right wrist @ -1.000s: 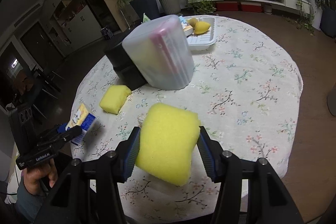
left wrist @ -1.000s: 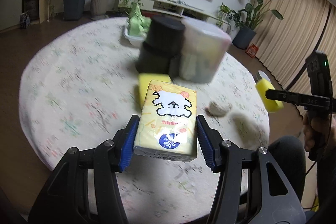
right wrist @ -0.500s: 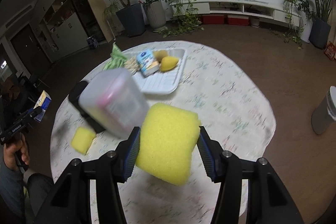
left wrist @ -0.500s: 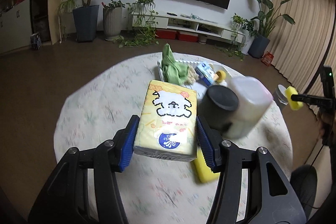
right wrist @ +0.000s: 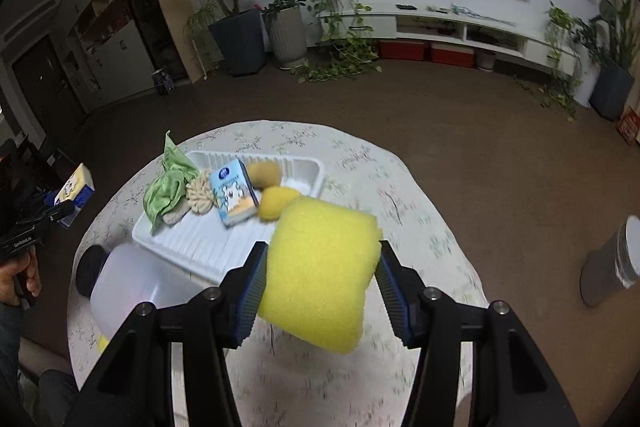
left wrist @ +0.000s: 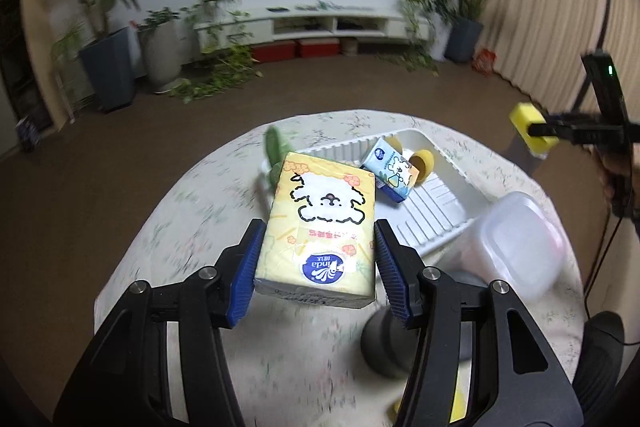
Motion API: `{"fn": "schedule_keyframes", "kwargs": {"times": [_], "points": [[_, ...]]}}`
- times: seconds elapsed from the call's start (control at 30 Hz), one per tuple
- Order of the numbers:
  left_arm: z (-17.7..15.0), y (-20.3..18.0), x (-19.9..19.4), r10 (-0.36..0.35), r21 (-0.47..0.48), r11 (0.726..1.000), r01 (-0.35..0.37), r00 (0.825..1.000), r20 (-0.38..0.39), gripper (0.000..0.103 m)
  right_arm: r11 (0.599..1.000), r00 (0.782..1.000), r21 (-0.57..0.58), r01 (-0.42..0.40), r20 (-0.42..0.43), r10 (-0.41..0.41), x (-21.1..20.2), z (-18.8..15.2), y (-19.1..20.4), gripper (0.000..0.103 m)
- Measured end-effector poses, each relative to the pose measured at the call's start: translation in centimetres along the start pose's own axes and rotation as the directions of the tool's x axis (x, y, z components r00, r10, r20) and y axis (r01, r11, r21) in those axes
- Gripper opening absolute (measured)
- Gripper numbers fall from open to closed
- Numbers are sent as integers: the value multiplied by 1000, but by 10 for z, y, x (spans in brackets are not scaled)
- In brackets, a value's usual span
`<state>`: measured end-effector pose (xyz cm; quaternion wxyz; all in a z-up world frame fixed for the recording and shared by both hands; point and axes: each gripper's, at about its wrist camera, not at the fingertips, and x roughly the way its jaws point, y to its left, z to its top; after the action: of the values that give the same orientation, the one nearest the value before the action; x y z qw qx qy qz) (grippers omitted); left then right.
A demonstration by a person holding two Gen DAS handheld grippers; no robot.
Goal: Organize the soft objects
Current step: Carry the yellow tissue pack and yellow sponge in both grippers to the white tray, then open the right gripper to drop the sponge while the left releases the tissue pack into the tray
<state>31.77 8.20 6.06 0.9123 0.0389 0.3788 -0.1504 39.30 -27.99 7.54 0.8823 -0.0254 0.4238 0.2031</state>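
The left tool (left wrist: 316, 259) is clamping a yellow tissue pack (left wrist: 320, 227), and the right tool (right wrist: 320, 279) is squeezing a yellow sponge (right wrist: 320, 267). Both are hanging above the bench (right wrist: 420, 219), near the white tray (right wrist: 308, 163) sitting toward the bench's far edge. The tray's far end is already filling up with a blue tissue pack (right wrist: 236, 193), round sponges (right wrist: 276, 201) and a green cloth (right wrist: 168, 187). Biggest risk is probably the translucent container (left wrist: 516, 239) sitting right by the tray's near edge: either tool could be clipping it on the way in. The sponge could also be springing out on release.
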Motion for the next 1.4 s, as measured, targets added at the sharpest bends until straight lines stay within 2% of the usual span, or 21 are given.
{"fn": "schedule_keyframes", "kwargs": {"times": [0.17,0.27,0.43,0.57,0.63,0.83,0.97,1.07,1.13,1.2,1.27,1.4], "points": [[23,-17,52,-50,101,993,58,995,-82,52,995,997,-75,-69,-46,66,49,32,26,56],[32,-26,74,-84,142,985,101,989,-121,52,988,990,-107,-112,-93,102,78,40,41,56],[27,-39,106,-132,210,962,173,972,-195,52,968,973,-174,-183,-173,153,118,36,64,56],[18,-42,122,-120,236,955,178,963,-239,52,955,961,-202,-215,-218,170,138,27,71,56],[16,-40,127,-129,220,958,187,959,-252,52,954,959,-207,-215,-231,166,145,23,72,56],[16,-37,132,-114,202,965,168,960,-256,57,952,957,-219,-214,-241,160,151,15,73,59],[14,-36,135,-114,181,970,164,960,-257,72,955,961,-213,-208,-229,158,150,15,73,61],[14,-34,137,-111,177,971,159,961,-253,83,958,963,-204,-201,-219,156,150,14,71,70],[15,-34,136,-106,177,972,152,963,-248,85,961,965,-197,-195,-214,152,148,13,69,74],[17,-32,132,-109,166,975,150,967,-229,91,963,967,-194,-188,-209,146,146,12,66,74],[20,-28,126,-111,149,979,143,973,-201,92,964,969,-191,-186,-199,147,143,12,64,76],[24,-15,114,-102,114,986,121,982,-159,96,967,976,-179,-179,-156,152,131,15,58,84]]}}
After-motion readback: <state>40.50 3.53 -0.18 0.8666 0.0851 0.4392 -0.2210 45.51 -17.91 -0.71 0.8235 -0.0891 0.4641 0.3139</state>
